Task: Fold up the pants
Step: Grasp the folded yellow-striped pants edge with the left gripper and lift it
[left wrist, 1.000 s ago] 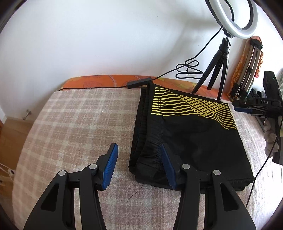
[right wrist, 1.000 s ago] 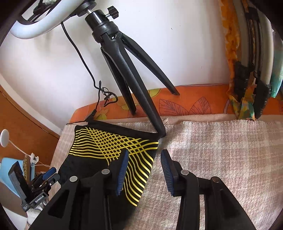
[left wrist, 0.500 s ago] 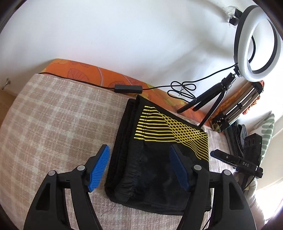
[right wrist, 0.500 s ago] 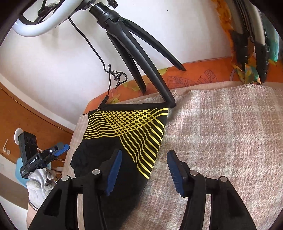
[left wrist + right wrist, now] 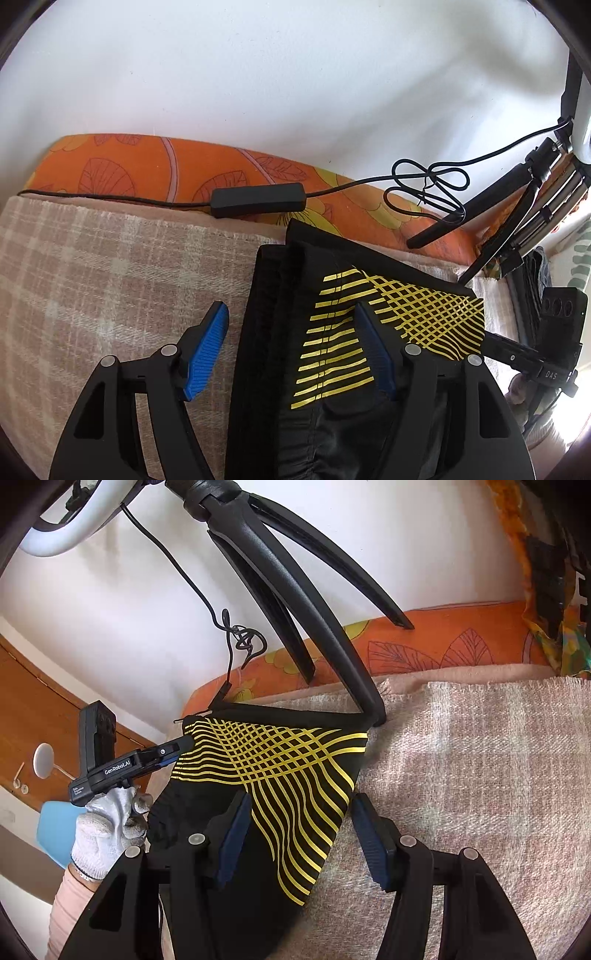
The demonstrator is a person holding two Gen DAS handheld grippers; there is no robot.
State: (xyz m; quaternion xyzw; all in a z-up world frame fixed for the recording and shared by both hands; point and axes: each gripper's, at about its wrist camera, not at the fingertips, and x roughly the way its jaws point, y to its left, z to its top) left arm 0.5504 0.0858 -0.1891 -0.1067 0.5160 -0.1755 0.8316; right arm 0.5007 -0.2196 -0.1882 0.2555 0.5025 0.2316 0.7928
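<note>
The folded black pants (image 5: 325, 332) with yellow line print lie on the plaid blanket (image 5: 110, 280); they also show in the right wrist view (image 5: 280, 775). My left gripper (image 5: 291, 347) is open, its jaws straddling the pants' left folded edge, just above the cloth. My right gripper (image 5: 299, 834) is open, straddling the pants' right edge over the yellow print. The left gripper also shows from the side in the right wrist view (image 5: 177, 747), at the pants' far corner. The right gripper's body shows at the right in the left wrist view (image 5: 546, 354).
A ring light tripod (image 5: 295, 602) stands at the pants' far edge, one leg touching the blanket beside them. Its cable and black inline box (image 5: 258, 199) lie on the orange floral sheet (image 5: 147, 173) by the white wall. Folded stands (image 5: 546, 221) lean at the right.
Both grippers have moved forward along the pants toward the wall end and lower. The left jaws now straddle the left edge near the yellow print; the right jaws have opened wider.
</note>
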